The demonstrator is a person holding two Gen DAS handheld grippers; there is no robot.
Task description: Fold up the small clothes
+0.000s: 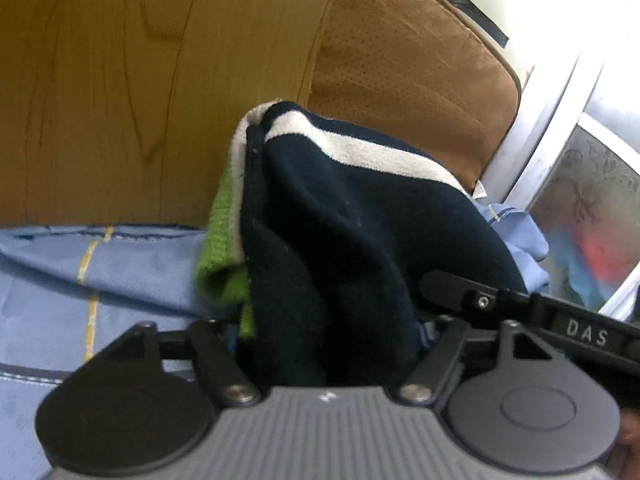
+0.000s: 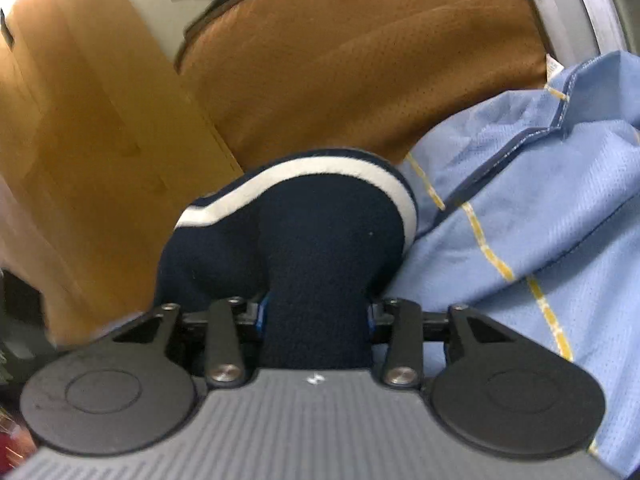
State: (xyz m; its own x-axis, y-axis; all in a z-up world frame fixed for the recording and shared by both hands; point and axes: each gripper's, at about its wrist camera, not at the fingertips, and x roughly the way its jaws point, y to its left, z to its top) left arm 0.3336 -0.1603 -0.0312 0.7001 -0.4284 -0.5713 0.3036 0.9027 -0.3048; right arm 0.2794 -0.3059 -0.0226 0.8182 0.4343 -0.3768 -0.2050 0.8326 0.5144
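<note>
Navy striped garment [image 1: 340, 220] is pinched by both the left gripper [image 1: 332, 344] and right gripper [image 2: 316, 312]; keep both clamps firm and align the white stripe [image 2: 296, 180] edges.

navy white-striped garment [image 2: 320, 248]; blue yellow-lined cloth [image 2: 540, 220]

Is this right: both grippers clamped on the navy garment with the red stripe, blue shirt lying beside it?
Not quite: the stripe is white, not red, as the right wrist view shows. The rest holds: the left gripper and right gripper both clamp the navy garment, and the blue shirt lies beside it.
</note>
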